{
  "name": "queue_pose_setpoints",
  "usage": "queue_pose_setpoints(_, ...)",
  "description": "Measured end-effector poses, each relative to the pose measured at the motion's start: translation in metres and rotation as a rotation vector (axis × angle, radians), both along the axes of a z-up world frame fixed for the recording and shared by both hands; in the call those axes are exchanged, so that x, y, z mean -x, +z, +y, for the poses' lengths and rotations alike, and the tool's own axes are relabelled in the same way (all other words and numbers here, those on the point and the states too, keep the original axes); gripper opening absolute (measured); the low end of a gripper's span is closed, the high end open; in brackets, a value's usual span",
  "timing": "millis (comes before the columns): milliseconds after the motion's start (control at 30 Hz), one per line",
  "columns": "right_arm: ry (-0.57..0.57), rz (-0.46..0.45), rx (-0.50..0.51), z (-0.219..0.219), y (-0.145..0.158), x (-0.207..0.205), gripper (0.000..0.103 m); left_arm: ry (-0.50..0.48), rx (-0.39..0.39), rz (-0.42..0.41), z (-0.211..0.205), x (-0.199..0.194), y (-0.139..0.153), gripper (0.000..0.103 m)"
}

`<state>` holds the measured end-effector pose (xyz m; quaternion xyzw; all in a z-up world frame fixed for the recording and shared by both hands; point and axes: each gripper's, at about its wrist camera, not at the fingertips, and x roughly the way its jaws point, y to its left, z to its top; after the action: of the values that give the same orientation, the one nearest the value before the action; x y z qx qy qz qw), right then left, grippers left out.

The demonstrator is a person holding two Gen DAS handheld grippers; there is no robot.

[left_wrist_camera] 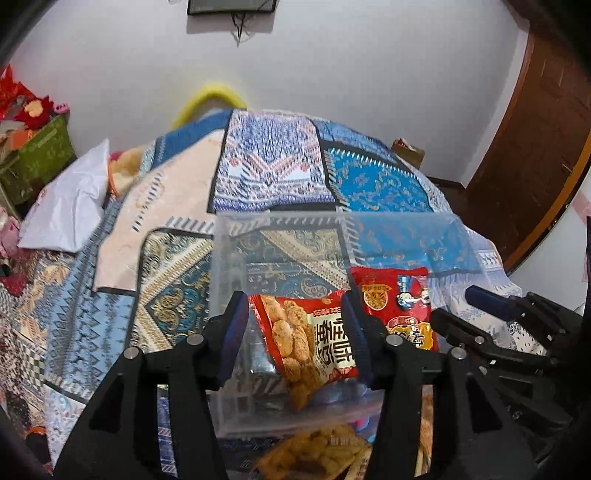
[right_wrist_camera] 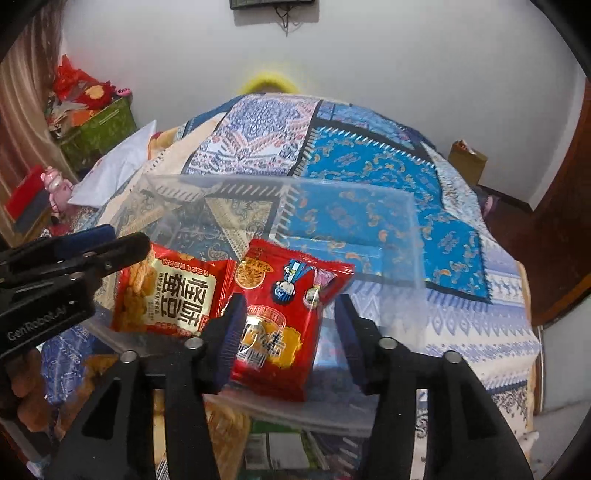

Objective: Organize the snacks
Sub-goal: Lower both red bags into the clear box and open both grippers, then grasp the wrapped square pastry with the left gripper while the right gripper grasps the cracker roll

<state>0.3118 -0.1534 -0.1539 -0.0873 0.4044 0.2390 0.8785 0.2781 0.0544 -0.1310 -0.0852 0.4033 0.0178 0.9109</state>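
A white wall (left_wrist_camera: 332, 74) backs the room, with a dark framed panel (left_wrist_camera: 232, 5) and dangling cord high up. A bed under a blue patterned patchwork cover (left_wrist_camera: 369, 177) fills the middle. A white pillow (left_wrist_camera: 70, 206) lies left, near a green box (right_wrist_camera: 99, 129). A brown wooden door (left_wrist_camera: 535, 147) stands right.

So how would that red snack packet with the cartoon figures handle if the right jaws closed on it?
The cartoon snack packet looks puffy and glossy, so probably light and crushable, perhaps slippery. It leans inside the clear bin, so a nudge would likely tip it.
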Motion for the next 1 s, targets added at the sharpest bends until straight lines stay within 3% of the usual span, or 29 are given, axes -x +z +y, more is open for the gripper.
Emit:
queue_pose_setpoints(233,-0.012,-0.056,-0.036,-0.016,0.03,0.025,0.053,-0.028,-0.041,-0.059,-0.006,0.036,0.032,0.06)
queue_pose_setpoints(300,-0.02,-0.097,-0.033,-0.023,0.04,0.038,0.06,-0.042,-0.051,-0.077,-0.01,0.053,0.042,0.061)
queue_pose_setpoints(433,-0.026,-0.14,-0.047,-0.038,0.055,0.06,0.064,-0.072,-0.073,-0.094,-0.018,0.083,0.053,0.071)
queue_pose_setpoints(567,-0.038,-0.164,-0.067,-0.054,0.061,0.083,0.072,-0.09,-0.061,-0.086,-0.022,0.113,0.054,0.072)
queue_pose_setpoints(800,-0.054,-0.122,-0.075,-0.07,0.041,0.108,0.073,-0.117,-0.046,-0.031,-0.033,0.145,0.032,0.072)
queue_pose_setpoints(1000,-0.041,-0.034,-0.074,-0.07,0.009,0.117,0.072,-0.16,-0.046,0.021,-0.047,0.16,0.005,0.072)
